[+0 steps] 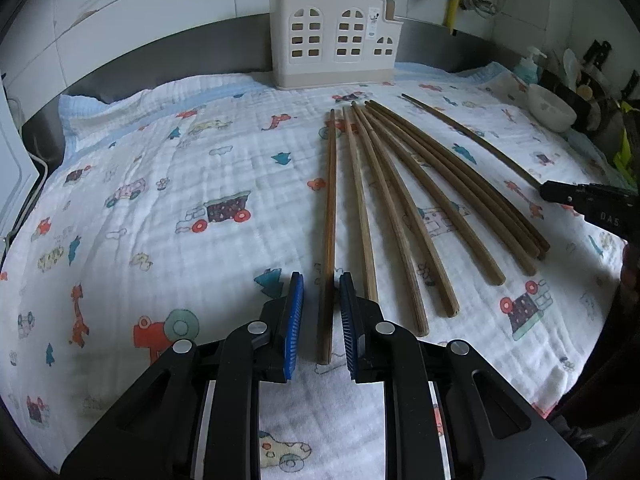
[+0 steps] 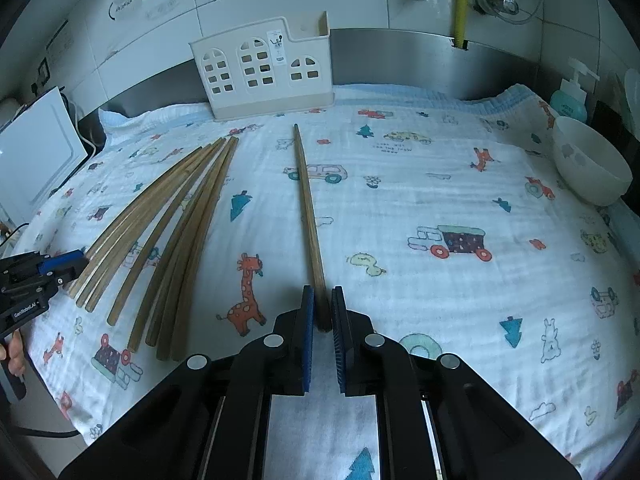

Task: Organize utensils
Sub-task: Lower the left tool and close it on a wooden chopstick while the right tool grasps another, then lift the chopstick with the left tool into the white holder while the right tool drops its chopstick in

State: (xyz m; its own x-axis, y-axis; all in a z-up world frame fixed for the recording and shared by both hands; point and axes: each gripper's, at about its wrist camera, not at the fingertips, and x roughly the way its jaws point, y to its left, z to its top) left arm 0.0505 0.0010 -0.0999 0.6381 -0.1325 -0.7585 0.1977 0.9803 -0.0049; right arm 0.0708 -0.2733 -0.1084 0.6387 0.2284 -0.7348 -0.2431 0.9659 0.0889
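We are at the pick-up step. Our left gripper [image 1: 322, 312] stands with its jaws narrowly apart around the butt of the leftmost chopstick [image 1: 330, 216], pads not visibly pressing; it must still close. The other chopsticks [image 1: 420, 200] fan toward one o'clock. Our right gripper [image 2: 320, 316] is clamped on the lone chopstick [image 2: 308, 208], which points to twelve o'clock. Next, we judge, comes lifting toward the cream holder [image 2: 260, 68] at eleven. The sticks are slim, brown wood on the printed cloth [image 2: 440, 184].
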